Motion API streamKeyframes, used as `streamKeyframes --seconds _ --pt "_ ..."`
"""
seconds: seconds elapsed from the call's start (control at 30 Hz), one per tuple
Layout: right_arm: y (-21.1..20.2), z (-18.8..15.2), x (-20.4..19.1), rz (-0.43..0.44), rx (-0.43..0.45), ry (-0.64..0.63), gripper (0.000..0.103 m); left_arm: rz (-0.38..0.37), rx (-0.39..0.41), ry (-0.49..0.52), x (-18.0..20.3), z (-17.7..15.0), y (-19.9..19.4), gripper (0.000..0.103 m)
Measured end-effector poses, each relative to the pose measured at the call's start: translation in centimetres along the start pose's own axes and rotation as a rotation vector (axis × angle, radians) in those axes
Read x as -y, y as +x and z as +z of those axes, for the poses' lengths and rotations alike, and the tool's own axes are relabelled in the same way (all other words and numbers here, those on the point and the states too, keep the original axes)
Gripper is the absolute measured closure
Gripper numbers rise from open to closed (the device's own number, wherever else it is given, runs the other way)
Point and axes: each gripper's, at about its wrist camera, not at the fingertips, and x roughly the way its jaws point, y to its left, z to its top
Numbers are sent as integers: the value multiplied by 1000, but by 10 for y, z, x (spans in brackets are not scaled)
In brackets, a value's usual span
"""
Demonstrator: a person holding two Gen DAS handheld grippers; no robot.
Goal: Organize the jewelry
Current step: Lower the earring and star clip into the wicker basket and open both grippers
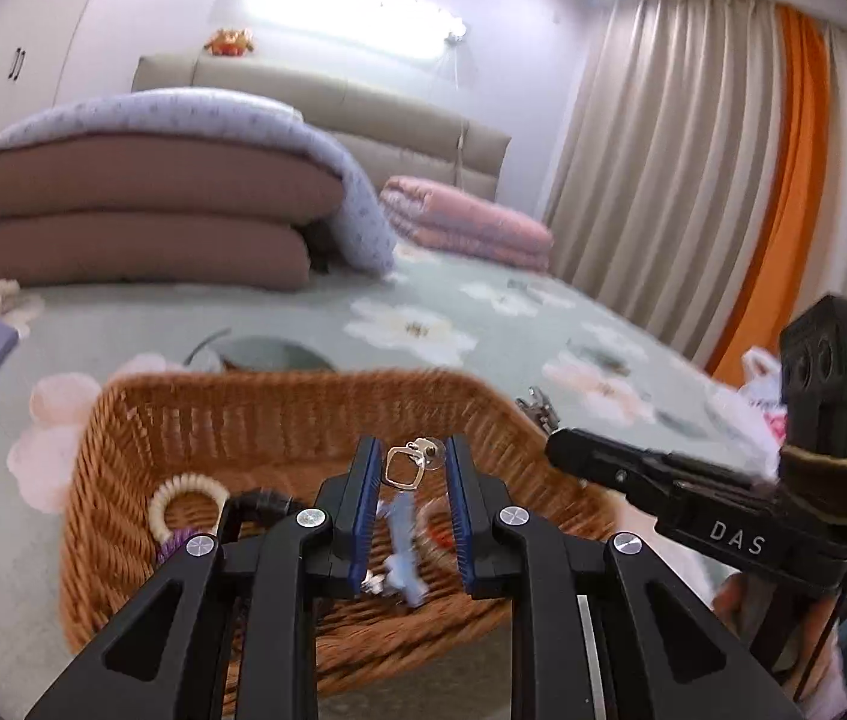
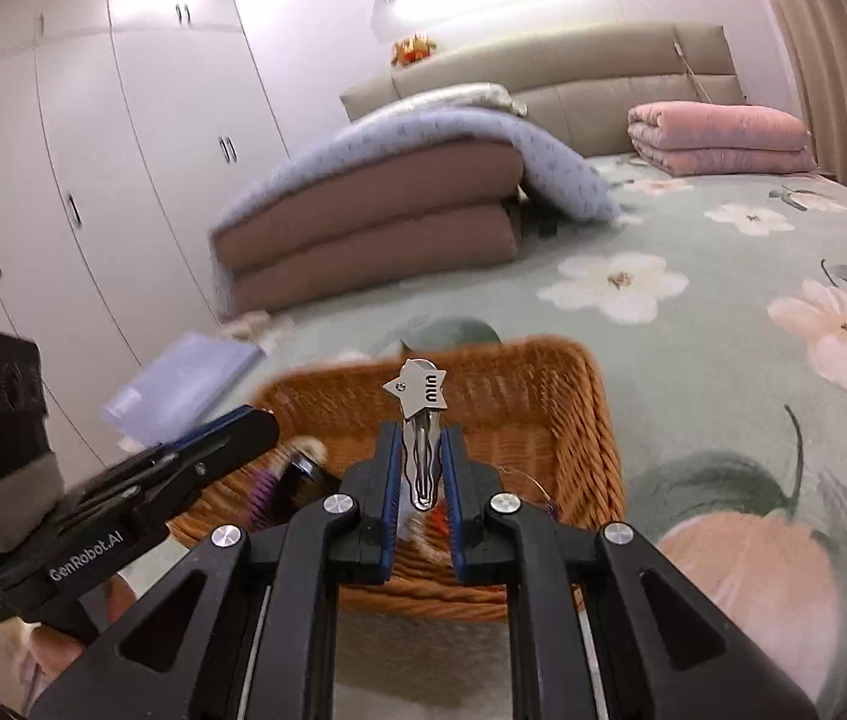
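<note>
A brown wicker basket (image 1: 279, 414) sits on the flowered bedspread and also shows in the right wrist view (image 2: 543, 414). My left gripper (image 1: 410, 450) hovers over it with its jaws apart, and a small gold earring (image 1: 408, 462) is in mid-air between the blue pads, touching neither. A cream ring (image 1: 186, 495), a purple piece and a pale blue piece (image 1: 402, 546) lie in the basket. My right gripper (image 2: 422, 438) is shut on a silver star hair clip (image 2: 422, 402) above the basket. Each gripper shows in the other's view: the right one (image 1: 555, 447), the left one (image 2: 261, 420).
Folded brown and blue quilts (image 1: 153, 198) and a pink quilt (image 1: 465, 222) lie further back on the bed. A clear plastic sheet (image 2: 183, 384) lies left of the basket. White wardrobes (image 2: 93, 180) stand left, curtains (image 1: 693, 180) right.
</note>
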Motion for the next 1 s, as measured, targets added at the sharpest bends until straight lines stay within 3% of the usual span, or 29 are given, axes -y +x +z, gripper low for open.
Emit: streamKeyframes --seconds 0.2,0.37,0.4,0.47,0.5,0.67,0.9,1.0 --pt "8 -1 4 -17 -15 12 88 -15 -17 2 4 -4 13 81" --pt "10 -2 5 -21 0 20 87 21 -5 28 10 -7 15 77" --pt "9 -2 3 -23 11 9 85 20 -1 33 13 -7 15 71" --pt "6 -3 -1 -43 16 -9 75 20 15 44 17 -7 10 38" --pt "4 -5 -4 -61 28 -27 68 37 40 55 19 -8 6 34" --pt "-18 -9 -10 -93 87 -40 67 105 75 93 28 -11 -11 33" --pt "-97 -21 -28 -94 198 -33 66 154 130 96 52 -20 -81 33" --pt "-123 -35 -42 -100 184 -61 66 224 91 121 63 -39 -106 33"
